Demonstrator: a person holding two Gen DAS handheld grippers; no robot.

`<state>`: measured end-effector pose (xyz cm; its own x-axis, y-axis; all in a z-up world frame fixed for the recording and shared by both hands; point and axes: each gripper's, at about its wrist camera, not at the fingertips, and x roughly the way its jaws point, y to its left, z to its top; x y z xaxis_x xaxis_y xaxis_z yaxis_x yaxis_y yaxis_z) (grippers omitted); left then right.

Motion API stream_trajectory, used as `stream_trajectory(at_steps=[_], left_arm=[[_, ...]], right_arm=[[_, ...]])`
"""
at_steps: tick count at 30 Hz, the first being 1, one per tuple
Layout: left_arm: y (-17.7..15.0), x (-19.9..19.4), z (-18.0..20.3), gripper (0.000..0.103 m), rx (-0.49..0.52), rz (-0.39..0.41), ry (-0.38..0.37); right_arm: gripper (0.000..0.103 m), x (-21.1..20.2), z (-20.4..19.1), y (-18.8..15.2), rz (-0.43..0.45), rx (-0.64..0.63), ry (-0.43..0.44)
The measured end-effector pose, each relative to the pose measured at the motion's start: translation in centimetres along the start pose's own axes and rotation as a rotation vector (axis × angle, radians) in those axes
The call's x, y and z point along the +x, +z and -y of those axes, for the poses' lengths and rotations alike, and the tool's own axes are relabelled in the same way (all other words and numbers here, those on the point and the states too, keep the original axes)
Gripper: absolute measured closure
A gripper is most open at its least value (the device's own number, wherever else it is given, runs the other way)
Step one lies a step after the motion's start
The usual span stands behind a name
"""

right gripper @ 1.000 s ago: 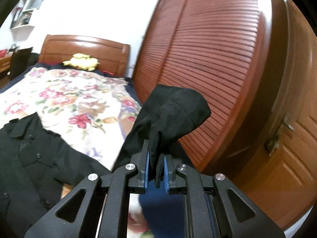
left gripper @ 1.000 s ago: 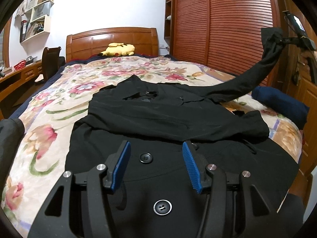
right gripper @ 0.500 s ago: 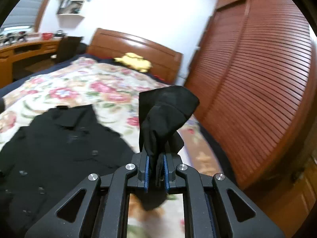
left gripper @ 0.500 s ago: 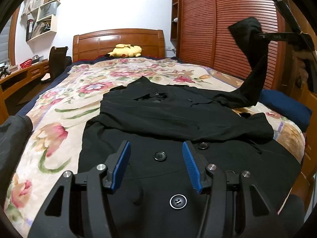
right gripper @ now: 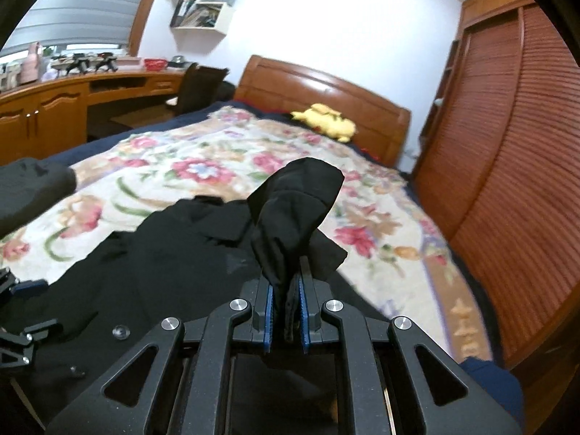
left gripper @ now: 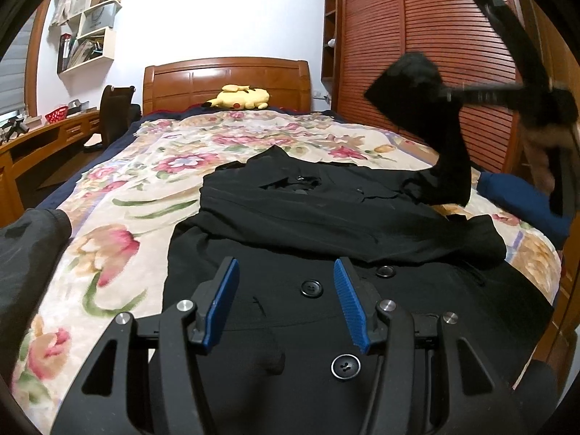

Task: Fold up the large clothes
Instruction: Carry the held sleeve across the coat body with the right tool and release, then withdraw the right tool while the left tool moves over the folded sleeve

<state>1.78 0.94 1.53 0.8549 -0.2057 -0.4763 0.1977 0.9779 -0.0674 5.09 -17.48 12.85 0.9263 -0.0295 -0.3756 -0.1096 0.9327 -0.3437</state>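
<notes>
No readable writing shows on anything. The black coat (left gripper: pixel 326 224) lies buttons-up on the floral bed (left gripper: pixel 152 181), its hem at the near edge. The right tongs (right gripper: pixel 284 311) are clamped on the coat's sleeve cuff (right gripper: pixel 293 210), held raised above the coat's right side. The left tongs (left gripper: pixel 286 304) hover half open and empty over the buttons. Bare quilt lies beyond the collar.
</notes>
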Motion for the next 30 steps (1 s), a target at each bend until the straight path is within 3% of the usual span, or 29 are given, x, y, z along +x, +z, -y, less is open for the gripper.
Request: stream_trajectory(at_steps=[7, 11, 21, 23, 27, 30], left_arm=[[0.1, -0.3, -1.0, 0.049, -0.022, 0.010, 0.007], [0.1, -0.4, -1.3, 0.050, -0.030, 0.013, 0.009], [0.1, 0.0, -1.5, 0.050, -0.032, 0.006, 0.018], [0.1, 0.2, -1.4, 0.050, -0.030, 0.005, 0.015], [0.4, 0.6, -0.9, 0.050, -0.032, 0.006, -0.001], [0.5, 1.0, -0.2, 0.050, -0.026, 0.004, -0.013]], right_arm=[[0.094, 2.2, -2.7, -4.1, -0.071, 0.086, 0.123], [0.094, 2.4, -3.9, -5.8, -0.089, 0.176, 0.246], [0.091, 2.2, -7.3, -7.9, -0.162, 0.146, 0.309], [0.087, 2.3, -7.8, -8.6, -0.182, 0.119, 0.314], [0.054, 1.4, -7.4, -10.3, -0.196, 0.111, 0.299], [0.049, -0.1, -6.3, -11.4, -0.184, 0.115, 0.300]])
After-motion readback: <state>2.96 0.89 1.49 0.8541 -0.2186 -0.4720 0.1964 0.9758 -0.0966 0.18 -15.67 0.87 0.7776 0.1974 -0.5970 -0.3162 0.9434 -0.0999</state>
